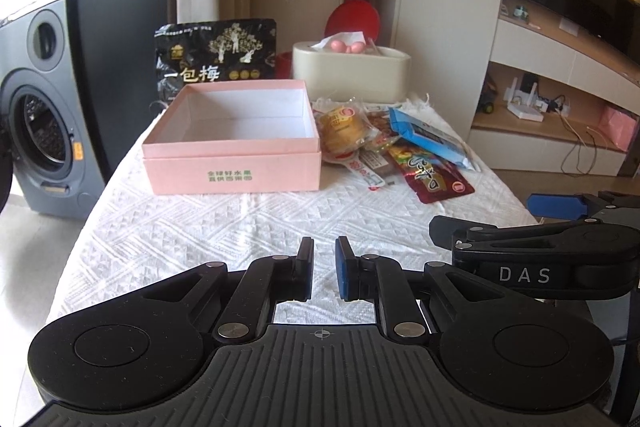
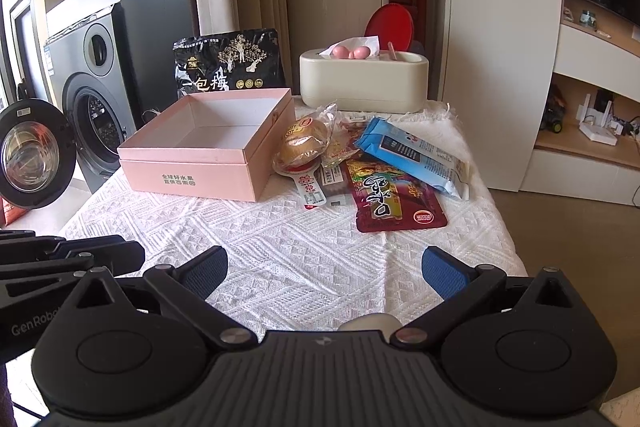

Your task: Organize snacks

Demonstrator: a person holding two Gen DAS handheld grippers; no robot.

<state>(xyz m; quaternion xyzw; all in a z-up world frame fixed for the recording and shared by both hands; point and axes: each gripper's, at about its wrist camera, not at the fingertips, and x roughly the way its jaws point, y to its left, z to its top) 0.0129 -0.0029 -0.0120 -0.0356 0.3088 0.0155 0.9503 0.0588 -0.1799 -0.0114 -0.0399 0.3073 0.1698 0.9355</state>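
Snacks are piled just right of the empty pink box (image 2: 208, 143), mid-table on the white cloth (image 2: 280, 247). Nearest me, the left gripper (image 1: 323, 269) is closed down with nothing in it; the right gripper (image 2: 324, 267) gapes wide — both well short of the pile. Red packet (image 2: 394, 201) sits closest: flat, crinkly, probably slippery, so pinch an edge. Wrapped bun (image 2: 302, 143) looks squishy — go gentle. Blue packet (image 2: 414, 155) lies on top, light, easy to grab. Whatever's buried underneath, can't tell. Black bag (image 2: 230, 61) stands behind the box.
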